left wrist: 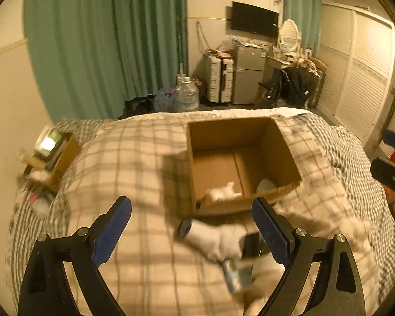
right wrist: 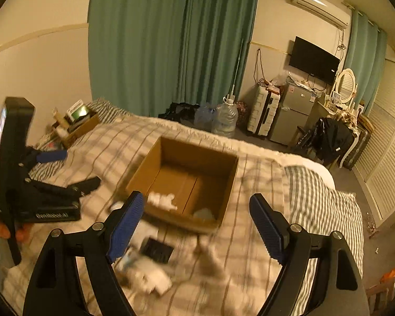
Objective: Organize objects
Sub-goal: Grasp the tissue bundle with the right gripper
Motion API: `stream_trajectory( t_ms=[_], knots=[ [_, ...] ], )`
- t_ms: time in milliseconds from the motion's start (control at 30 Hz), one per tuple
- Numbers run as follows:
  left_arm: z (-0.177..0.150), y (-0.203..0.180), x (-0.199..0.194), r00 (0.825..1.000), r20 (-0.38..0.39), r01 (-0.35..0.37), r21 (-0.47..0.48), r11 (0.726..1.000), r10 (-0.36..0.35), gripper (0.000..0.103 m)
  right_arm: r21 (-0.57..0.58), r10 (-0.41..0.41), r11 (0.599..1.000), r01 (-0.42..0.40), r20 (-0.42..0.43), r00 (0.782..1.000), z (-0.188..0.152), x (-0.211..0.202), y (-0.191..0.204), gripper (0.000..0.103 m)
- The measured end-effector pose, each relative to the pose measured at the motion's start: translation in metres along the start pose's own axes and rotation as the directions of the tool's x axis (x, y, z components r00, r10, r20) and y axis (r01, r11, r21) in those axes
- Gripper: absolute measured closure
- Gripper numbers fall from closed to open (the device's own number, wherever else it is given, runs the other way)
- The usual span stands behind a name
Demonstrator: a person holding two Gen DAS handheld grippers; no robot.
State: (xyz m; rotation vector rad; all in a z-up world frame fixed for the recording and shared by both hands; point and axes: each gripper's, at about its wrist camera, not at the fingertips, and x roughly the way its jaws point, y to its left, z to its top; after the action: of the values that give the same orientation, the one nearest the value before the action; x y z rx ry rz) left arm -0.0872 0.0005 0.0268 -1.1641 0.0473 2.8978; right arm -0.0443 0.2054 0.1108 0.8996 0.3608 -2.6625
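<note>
Bed edges: the bed point(right wrist: 250, 250), under a checked cover, fills the foreground; its far edge drops to the floor ahead, its right edge nears a louvred wardrobe point(right wrist: 387, 142).
Open room: bare cover lies left of the cardboard box point(left wrist: 237, 163), between it and a smaller box of clutter point(left wrist: 52, 155) by the wall.
Left gripper point(left wrist: 194, 234): jaws wide apart, nothing pressed between them.
Right gripper point(right wrist: 197, 226): jaws wide apart, gripping nothing.
Task things: the open-topped cardboard box sits on the bed just beyond both pairs of jaws; a white soft item point(left wrist: 223, 193) and a pale item point(left wrist: 266, 185) lie inside at its near wall.
Loose items: a white bundle point(right wrist: 150, 279), a dark flat item point(right wrist: 156, 250) and a blurred greyish item point(left wrist: 237, 273) lie on the cover near the jaws, short of the box.
In the way: seen from the right wrist, the left gripper stands left of the box.
Background: green curtains point(right wrist: 171, 44), water jug point(right wrist: 225, 118), suitcase, small fridge.
</note>
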Motion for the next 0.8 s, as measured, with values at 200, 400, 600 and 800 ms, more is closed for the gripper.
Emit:
stream_trajectory(
  t_ms=[200, 400, 600, 800],
  knots=[
    [-0.064, 0.002, -0.010, 1.000, -0.014, 0.023, -0.072, 0.997, -0.024, 0.008, 0.035, 0.009, 0.999, -0.007, -0.050, 0.999, -0.066, 0.004, 0.027, 0.021],
    [-0.130, 0.001, 0.024, 0.994, -0.113, -0.020, -0.108, 0.994, 0.007, 0.008, 0.108, 0.076, 0.992, -0.058, -0.173, 0.982, -0.128, 0.047, 0.040, 0.021],
    [-0.143, -0.004, 0.048, 0.983, -0.182, -0.043, -0.061, 0.997, 0.031, 0.008, 0.102, 0.135, 0.989, -0.110, -0.281, 0.950, -0.152, 0.078, 0.059, 0.021],
    [-0.149, 0.003, 0.054, 0.980, -0.198, -0.039, -0.096, 0.995, 0.019, 0.008, 0.147, 0.166, 0.981, -0.128, -0.290, 0.942, -0.149, 0.097, 0.062, 0.033]
  ],
)
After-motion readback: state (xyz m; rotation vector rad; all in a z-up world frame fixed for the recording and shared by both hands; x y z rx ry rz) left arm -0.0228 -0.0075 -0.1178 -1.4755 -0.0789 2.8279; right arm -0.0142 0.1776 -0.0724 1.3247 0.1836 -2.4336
